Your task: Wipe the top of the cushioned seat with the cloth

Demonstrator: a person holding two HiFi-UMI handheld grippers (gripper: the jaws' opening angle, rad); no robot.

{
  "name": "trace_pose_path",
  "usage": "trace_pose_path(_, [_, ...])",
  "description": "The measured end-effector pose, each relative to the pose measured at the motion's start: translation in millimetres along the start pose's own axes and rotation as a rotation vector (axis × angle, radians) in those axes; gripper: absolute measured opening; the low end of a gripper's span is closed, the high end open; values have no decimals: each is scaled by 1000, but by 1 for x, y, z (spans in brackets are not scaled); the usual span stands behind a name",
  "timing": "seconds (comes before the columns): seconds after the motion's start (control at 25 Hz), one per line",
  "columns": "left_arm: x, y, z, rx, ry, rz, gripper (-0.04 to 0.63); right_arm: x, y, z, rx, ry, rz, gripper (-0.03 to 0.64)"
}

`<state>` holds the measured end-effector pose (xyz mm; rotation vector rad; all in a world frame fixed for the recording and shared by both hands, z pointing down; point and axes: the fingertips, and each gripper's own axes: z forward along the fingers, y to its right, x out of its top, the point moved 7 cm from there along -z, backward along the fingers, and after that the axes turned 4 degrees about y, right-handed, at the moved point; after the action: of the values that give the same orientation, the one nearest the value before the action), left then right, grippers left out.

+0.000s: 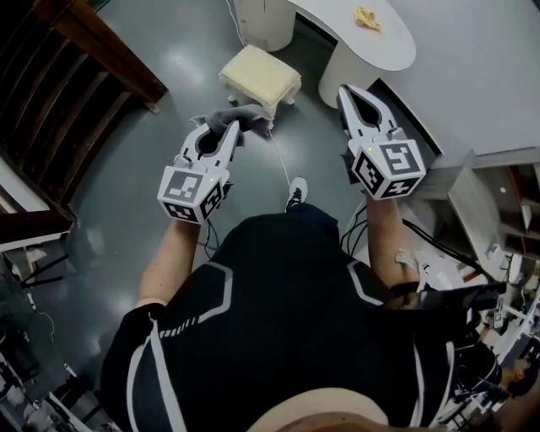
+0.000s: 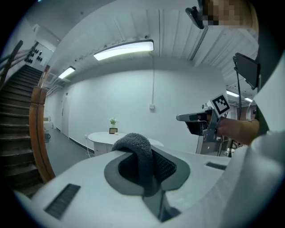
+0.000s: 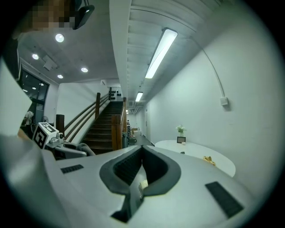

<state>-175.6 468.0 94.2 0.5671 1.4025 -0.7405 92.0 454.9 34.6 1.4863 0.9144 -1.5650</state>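
The cushioned seat (image 1: 260, 74) is a low cream stool on the grey floor ahead of me. A dark grey cloth (image 1: 242, 119) is pinched in my left gripper (image 1: 235, 129), which is held in the air short of the seat. In the left gripper view the cloth (image 2: 139, 153) bulges up between the jaws of the left gripper (image 2: 141, 149). My right gripper (image 1: 348, 91) is held to the right of the seat, its jaws meeting at the tips with nothing between them. In its own view the right gripper (image 3: 142, 149) points toward the stairs.
A white rounded table (image 1: 384, 42) with a small yellow item (image 1: 367, 18) stands beyond the seat. A wooden staircase (image 1: 80, 59) rises at the left. A shelf unit (image 1: 498, 190) with cables is at the right. My shoe (image 1: 295, 194) is on the floor below.
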Motion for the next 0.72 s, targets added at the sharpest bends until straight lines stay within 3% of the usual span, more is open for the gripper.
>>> trace_pose_path(0.28, [-4,-3,87,6,-51,44,37,-2,81,44,68,-15,-8,5])
trace_pose_path(0.72, [-12,-16,171,110,-138,59,37,-14,162,96,183,-27,26,5])
